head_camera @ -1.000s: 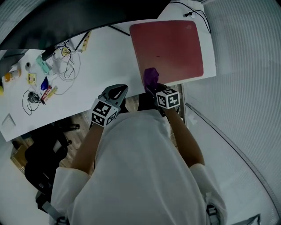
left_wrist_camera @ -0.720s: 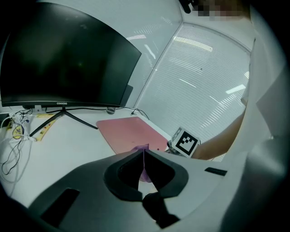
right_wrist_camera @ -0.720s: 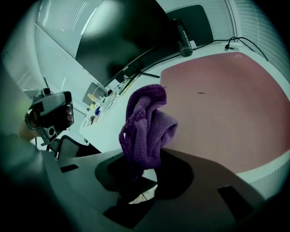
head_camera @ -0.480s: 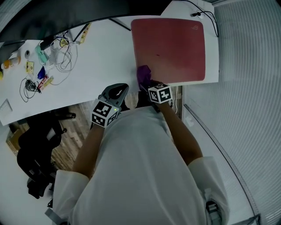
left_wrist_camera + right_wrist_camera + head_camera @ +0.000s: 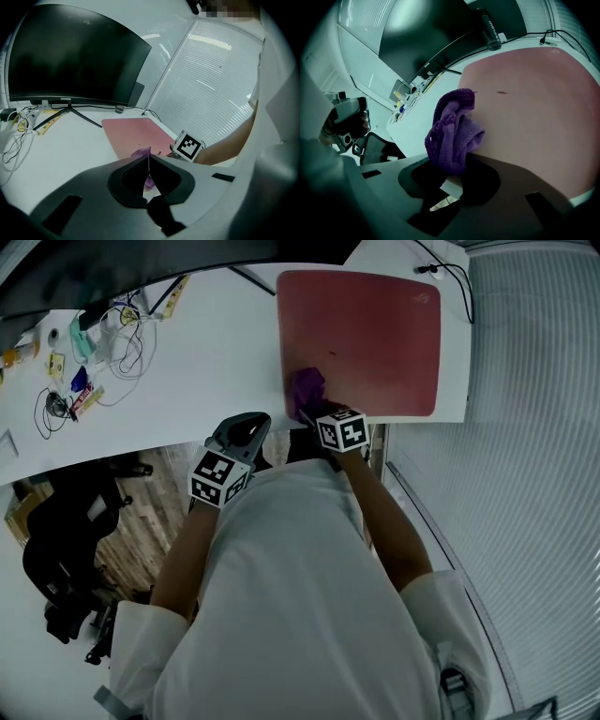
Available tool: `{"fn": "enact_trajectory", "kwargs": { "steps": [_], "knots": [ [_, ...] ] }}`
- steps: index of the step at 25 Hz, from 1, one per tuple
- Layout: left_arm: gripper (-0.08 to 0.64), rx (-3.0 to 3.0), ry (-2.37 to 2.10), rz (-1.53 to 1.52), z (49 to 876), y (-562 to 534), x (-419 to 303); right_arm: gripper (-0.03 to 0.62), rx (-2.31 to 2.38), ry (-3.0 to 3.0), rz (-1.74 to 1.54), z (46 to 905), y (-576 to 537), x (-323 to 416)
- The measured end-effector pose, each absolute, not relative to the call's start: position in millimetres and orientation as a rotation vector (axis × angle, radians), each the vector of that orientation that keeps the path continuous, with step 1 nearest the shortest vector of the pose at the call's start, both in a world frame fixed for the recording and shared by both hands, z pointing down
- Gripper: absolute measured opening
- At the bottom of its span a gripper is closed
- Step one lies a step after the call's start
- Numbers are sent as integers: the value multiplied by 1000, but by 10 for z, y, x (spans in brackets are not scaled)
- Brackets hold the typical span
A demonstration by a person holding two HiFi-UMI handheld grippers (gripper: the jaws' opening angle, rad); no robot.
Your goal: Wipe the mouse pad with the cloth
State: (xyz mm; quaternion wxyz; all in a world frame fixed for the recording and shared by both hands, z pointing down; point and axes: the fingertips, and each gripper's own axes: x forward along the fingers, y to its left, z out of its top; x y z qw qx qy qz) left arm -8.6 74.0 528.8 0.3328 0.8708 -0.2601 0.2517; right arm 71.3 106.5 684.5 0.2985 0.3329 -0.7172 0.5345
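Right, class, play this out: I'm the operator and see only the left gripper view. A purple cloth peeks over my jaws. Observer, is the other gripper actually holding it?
Observer: Yes. In the right gripper view, the right gripper has its jaws shut on the bunched purple cloth.
Operator: And where on the pad does it sit?
Observer: The head view puts it at the near left corner of the mouse pad.
Operator: Is my own gripper over the pad?
Observer: No. The head view shows the left gripper at the near edge of the desk, left of the pad's corner.
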Motion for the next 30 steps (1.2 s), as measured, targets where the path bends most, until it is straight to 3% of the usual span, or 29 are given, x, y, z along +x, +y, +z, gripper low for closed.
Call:
{"fn": "enact_trajectory", "kwargs": {
  "steps": [30],
  "knots": [
    [23,2263,-658,703,5451,658,1092,132,1014,-1847,1440,6909,1087,2545]
  ]
}}
